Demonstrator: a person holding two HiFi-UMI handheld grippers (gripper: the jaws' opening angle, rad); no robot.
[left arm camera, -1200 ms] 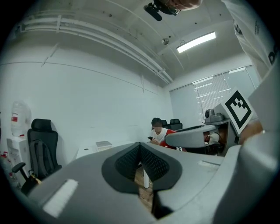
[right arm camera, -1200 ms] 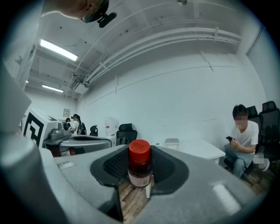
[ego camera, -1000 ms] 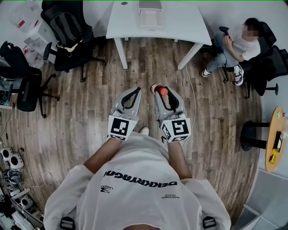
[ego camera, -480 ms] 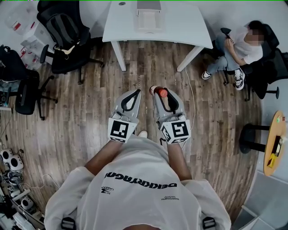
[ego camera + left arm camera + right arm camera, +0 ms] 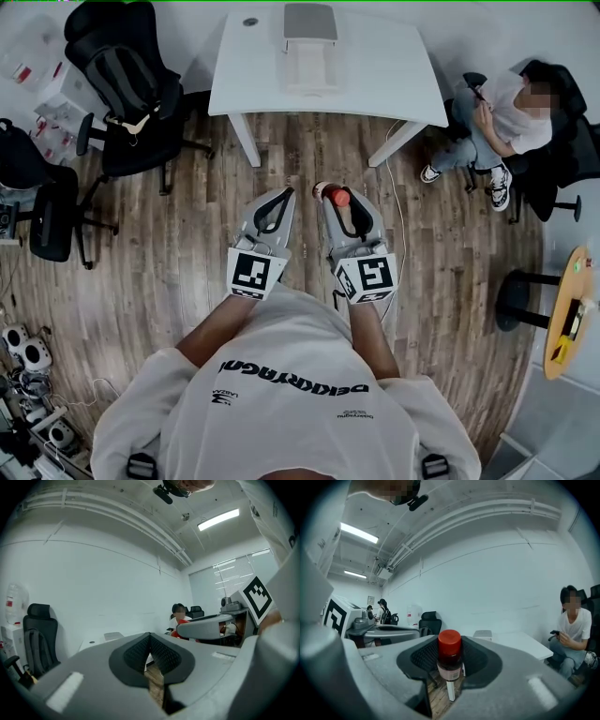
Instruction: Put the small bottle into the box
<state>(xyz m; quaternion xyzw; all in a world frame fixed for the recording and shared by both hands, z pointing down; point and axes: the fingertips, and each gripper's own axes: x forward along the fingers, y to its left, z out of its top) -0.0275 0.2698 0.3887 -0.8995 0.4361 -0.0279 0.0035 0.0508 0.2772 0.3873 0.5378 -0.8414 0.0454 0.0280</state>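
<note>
The white bench [image 5: 384, 66] carrying the box [image 5: 309, 45] sits nearer than a second ago. Short of that bench, the jaws of the right gripper [image 5: 330, 193] clamp the red-capped small bottle [image 5: 450, 657]. The jaws of the left gripper [image 5: 150, 639] are together, empty.

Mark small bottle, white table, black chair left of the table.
small bottle [image 5: 450, 657]: right gripper view, dark body just under its cap.
white table [image 5: 375, 66]: head view, bare top.
black chair [image 5: 127, 70]: head view, backrest.

floor [image 5: 187, 244]: wood planks, grainy, matt | table [image 5: 375, 66], top centre: white, smooth | small bottle [image 5: 450, 660] cap: red, glossy plastic | left gripper [image 5: 150, 641] pads [image 5: 136, 653]: black, ribbed, matt
</note>
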